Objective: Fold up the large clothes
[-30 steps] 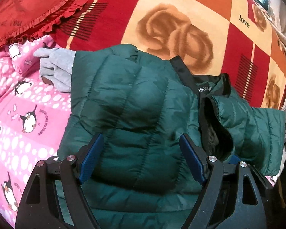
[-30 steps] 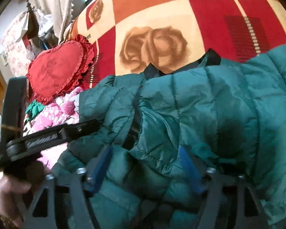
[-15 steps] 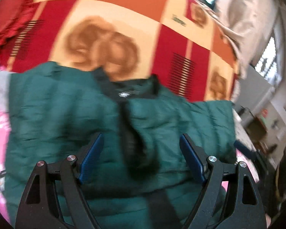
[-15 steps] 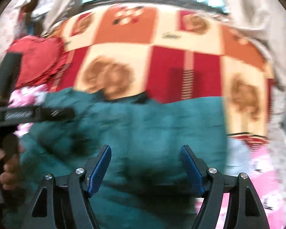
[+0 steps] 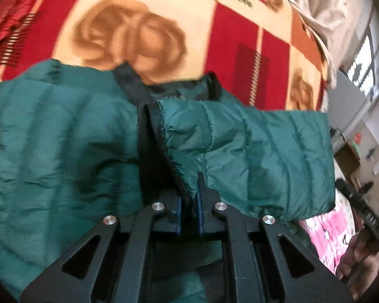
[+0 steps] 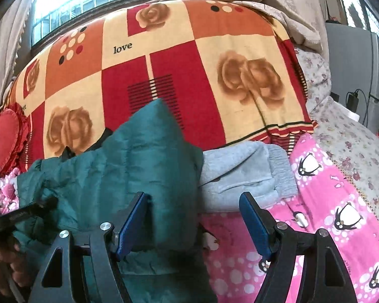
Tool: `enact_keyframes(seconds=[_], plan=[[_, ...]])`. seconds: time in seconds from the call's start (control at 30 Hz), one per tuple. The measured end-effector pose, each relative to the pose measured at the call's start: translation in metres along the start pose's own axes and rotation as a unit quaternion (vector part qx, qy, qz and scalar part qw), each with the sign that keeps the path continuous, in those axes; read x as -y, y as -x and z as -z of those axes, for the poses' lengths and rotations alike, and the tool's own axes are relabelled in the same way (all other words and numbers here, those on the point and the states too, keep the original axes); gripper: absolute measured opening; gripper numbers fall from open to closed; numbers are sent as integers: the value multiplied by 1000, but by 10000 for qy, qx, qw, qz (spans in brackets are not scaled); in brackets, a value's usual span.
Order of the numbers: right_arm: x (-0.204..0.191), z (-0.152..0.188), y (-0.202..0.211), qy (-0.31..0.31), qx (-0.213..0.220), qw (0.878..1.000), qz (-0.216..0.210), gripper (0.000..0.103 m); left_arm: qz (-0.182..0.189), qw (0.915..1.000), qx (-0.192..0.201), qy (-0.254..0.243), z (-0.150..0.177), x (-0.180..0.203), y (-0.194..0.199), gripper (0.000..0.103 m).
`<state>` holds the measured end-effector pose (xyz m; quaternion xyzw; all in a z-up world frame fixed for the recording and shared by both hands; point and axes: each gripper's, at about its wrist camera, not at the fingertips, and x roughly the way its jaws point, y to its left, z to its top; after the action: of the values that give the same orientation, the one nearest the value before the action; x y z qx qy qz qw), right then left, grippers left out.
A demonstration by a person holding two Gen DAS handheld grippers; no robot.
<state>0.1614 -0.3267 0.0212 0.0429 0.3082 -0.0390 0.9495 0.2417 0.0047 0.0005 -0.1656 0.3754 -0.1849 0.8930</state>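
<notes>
A dark green quilted puffer jacket (image 5: 63,136) lies on the bed, its black collar toward the blanket. My left gripper (image 5: 189,207) is shut on the jacket's front zipper edge, with the right front panel (image 5: 265,146) bunched just beyond the fingers. In the right wrist view the jacket (image 6: 144,166) fills the lower left. My right gripper (image 6: 194,224) is open, its blue pads apart over the jacket's right edge and the pink sheet, holding nothing.
A red, orange and cream rose blanket (image 6: 189,63) covers the bed behind the jacket. A grey sweat garment (image 6: 247,171) lies right of the jacket on a pink penguin sheet (image 6: 328,214). A red heart cushion (image 6: 2,139) sits far left.
My left gripper went from open to shut on the jacket's front edge. My right gripper let go of the jacket, opened and swung right, bringing the grey garment into view.
</notes>
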Motion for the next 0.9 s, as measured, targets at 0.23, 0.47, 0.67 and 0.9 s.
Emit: enact_keyframes(seconds=[0.23, 0.47, 0.67, 0.9], plan=[[-5, 2, -12, -137, -232, 9996, -2, 73, -563, 9963, 518, 391, -8, -45, 66, 7], [-8, 3, -20, -185, -374, 9991, 68, 73, -1212, 9868, 153, 1058, 1, -97, 75, 12], [1, -4, -18, -539, -17, 9982, -256, 73, -1844, 9732, 917, 1020, -3, -89, 109, 12], [-32, -8, -51, -290, -543, 9891, -1334, 54, -1304, 9786, 1541, 409, -6, -55, 118, 60]])
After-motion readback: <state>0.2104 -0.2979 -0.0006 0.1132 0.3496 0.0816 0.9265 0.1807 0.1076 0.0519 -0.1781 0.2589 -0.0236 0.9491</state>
